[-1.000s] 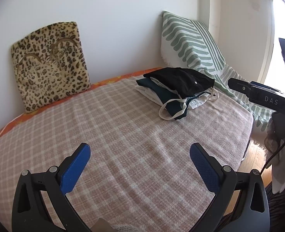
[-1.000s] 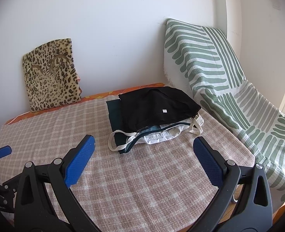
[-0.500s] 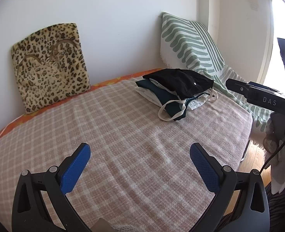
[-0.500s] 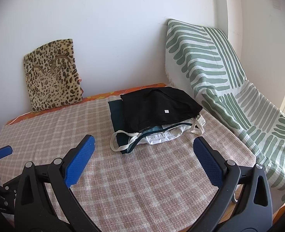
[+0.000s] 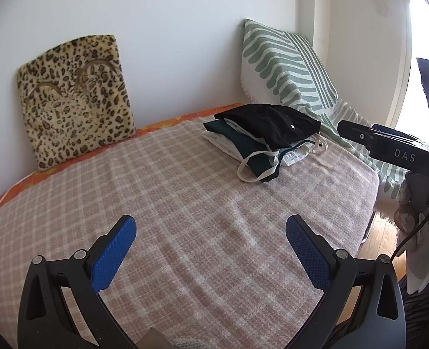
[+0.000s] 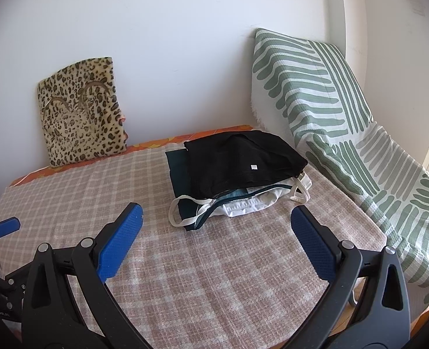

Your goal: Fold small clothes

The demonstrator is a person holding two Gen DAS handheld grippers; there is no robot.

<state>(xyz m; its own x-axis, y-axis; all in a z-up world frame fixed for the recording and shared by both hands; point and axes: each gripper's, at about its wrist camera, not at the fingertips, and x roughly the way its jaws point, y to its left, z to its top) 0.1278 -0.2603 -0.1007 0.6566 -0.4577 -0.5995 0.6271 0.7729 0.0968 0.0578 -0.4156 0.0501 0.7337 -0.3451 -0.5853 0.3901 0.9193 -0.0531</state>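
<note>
Looking along the left gripper (image 5: 210,245), its blue fingers (image 5: 114,251) are spread wide and hold nothing. They hover over the near part of the bed (image 5: 185,203), which carries a pink checked blanket. The pile of clothes (image 5: 265,139) lies at the far right of the bed, well apart from the fingers: a black garment (image 5: 272,125) on top, dark teal and white pieces beneath, and a cream strap loop (image 5: 256,165) trailing toward the near side. A leopard cushion (image 5: 74,99) leans on the far wall at left; a green striped throw (image 5: 287,67) rises at far right. The right gripper's body (image 5: 389,148) shows at the right edge.

Looking along the right gripper (image 6: 216,241), its fingers (image 6: 120,242) are likewise spread and empty, with the pile (image 6: 237,171) just beyond them. The black garment (image 6: 243,160) covers most of the stack and bears a small white tag. The left gripper's blue tip (image 6: 3,227) shows at the left edge.

Handling judgement: the pieces look light, soft and limp, so they will sag and drag their neighbours. Take the black garment at a free near edge or corner, pinching one layer only. Avoid the strap loop, which may snag.
</note>
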